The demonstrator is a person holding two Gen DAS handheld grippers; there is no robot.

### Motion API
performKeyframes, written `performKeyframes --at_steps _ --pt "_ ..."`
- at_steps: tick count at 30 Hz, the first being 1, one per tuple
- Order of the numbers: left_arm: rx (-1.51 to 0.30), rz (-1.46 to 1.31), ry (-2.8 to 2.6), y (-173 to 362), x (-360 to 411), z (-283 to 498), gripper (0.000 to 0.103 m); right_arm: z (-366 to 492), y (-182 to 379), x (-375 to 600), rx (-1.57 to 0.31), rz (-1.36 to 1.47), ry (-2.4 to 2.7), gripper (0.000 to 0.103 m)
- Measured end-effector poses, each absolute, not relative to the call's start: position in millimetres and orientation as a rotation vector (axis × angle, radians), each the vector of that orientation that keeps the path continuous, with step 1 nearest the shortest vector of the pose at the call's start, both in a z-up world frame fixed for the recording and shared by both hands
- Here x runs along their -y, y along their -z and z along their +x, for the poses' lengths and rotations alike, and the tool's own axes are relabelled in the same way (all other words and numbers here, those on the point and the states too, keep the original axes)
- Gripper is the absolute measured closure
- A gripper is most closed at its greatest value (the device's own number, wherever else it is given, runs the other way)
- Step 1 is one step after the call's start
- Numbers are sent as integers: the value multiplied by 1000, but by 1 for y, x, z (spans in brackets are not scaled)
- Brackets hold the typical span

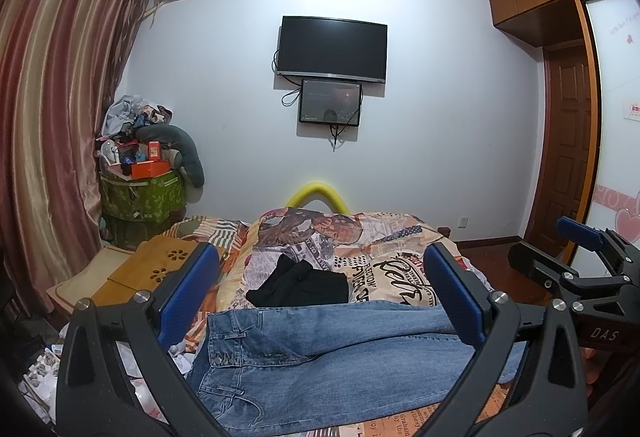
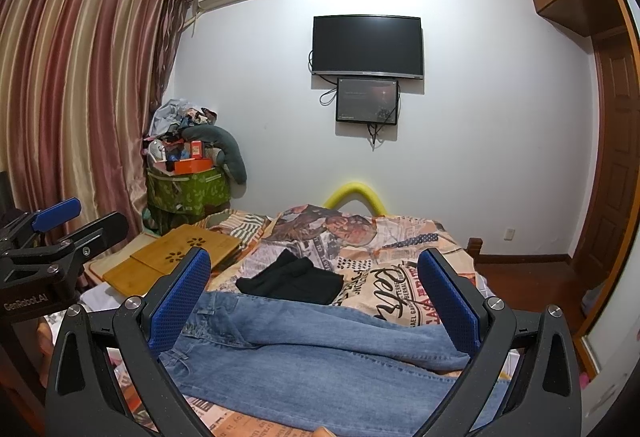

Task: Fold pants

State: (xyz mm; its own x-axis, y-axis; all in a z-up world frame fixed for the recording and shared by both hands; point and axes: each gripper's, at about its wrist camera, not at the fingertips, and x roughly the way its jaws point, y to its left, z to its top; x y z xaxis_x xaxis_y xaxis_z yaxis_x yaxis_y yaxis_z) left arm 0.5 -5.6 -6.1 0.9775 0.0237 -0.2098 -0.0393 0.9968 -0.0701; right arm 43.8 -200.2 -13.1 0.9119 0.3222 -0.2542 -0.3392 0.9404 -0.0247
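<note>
Blue jeans (image 1: 320, 353) lie spread across the near part of the bed, waistband to the left, legs running right; they also show in the right wrist view (image 2: 320, 353). My left gripper (image 1: 320, 297) is open and empty, held above the jeans. My right gripper (image 2: 316, 297) is open and empty, also above the jeans. The right gripper's body shows at the right edge of the left wrist view (image 1: 580, 277); the left gripper's body shows at the left edge of the right wrist view (image 2: 44, 257).
A folded black garment (image 1: 300, 285) lies on the patterned bedspread (image 1: 384, 237) beyond the jeans. A wooden lap tray (image 1: 148, 269) sits at the bed's left. A green bin piled with clutter (image 1: 144, 173) stands by the curtain. Wardrobe and door stand at right.
</note>
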Motion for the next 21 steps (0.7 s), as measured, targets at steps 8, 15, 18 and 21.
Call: performKeyframes --at_steps 8,15,18,21 --pt "-218 -85 -33 7 6 6 0 46 13 198 -248 -86 -338 0" --pt "-264 -99 -19 13 0 36 0 65 18 200 -265 -93 -331 0" --pt "-290 -106 -16 17 -4 57 0 81 22 204 -282 -79 -343 0" --pt "-294 -91 -47 22 -9 81 0 99 28 209 -305 -74 -349 0"
